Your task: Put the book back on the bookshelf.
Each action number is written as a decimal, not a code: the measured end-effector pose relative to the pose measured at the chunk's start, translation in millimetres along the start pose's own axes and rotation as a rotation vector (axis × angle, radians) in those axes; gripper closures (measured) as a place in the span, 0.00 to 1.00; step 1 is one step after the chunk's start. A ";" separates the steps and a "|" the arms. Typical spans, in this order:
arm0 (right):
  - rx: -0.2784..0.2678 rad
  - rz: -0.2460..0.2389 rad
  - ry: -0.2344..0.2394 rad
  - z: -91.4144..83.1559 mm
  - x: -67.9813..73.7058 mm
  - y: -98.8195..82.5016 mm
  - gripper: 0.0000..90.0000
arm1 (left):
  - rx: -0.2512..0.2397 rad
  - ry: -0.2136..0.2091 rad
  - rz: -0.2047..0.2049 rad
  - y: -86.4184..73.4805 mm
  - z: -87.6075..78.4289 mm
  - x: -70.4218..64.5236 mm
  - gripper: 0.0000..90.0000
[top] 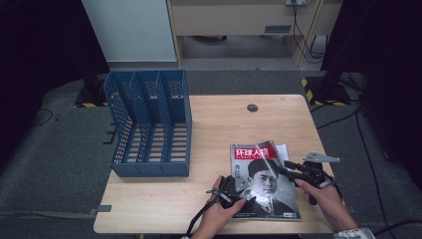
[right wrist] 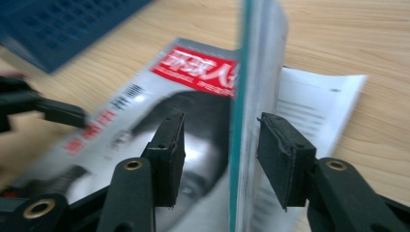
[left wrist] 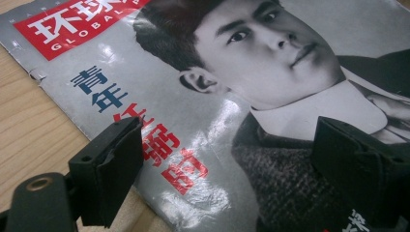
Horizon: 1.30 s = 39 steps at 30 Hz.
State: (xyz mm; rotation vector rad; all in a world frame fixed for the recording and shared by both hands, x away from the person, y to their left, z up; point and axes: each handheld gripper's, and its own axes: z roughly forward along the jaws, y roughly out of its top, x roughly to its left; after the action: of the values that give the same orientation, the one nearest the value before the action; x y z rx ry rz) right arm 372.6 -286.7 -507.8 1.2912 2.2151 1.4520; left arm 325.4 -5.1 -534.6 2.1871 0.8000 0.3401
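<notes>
From the high view, the magazine (top: 263, 181) lies flat on the near right part of the desk (top: 219, 124), its red title band at the far end. My left tool (top: 230, 190) rests at the magazine's near left corner and my right tool (top: 293, 172) comes in over its right edge. A blue file rack (top: 149, 124) with three slots stands at the far left of the desk, well apart from the magazine.

In the left gripper view, my left tool (left wrist: 227, 159) hangs low over the cover with its jaws spread wide: one jaw sits over the magazine's (left wrist: 203, 106) edge where it meets the bare wood, the other over the dark coat of the printed portrait. Nothing is pinched between them; this tool is released.

In the right gripper view, my right tool (right wrist: 220, 154) straddles the lifted right edge of the magazine (right wrist: 256, 96), which stands up between the jaws. There is a clear gap on the left side and a narrow one on the right, so the pads are not pressing yet. A white sheet (right wrist: 319, 101) lies underneath on the desk.
</notes>
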 end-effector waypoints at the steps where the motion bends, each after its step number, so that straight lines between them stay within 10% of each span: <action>1: -0.003 -0.001 0.043 1.4 3.0 -1.0 0.60 | 0.001 -0.001 0.001 0.1 0.0 0.0 0.12; 10: 0.026 -0.086 -0.023 6.9 10.8 -3.6 0.52 | 0.002 -0.002 0.006 0.2 0.3 -0.2 0.12; 21: 0.040 -0.034 -0.058 6.1 0.7 -7.4 0.51 | 0.004 -0.002 0.009 0.3 0.5 -0.4 0.11; 26: 0.156 0.003 -0.032 8.7 -2.9 -16.3 0.54 | 0.003 -0.003 0.009 0.3 0.6 -0.4 0.11; 39: 0.228 -0.111 -0.034 29.2 18.8 -13.0 0.50 | 0.004 -0.005 0.013 0.6 1.0 -0.8 0.11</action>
State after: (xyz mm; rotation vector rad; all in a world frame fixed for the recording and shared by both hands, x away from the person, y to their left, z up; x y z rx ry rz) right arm 370.8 -255.5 -527.8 1.2234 2.4436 1.1573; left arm 325.5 -6.6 -534.8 2.1972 0.7848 0.3397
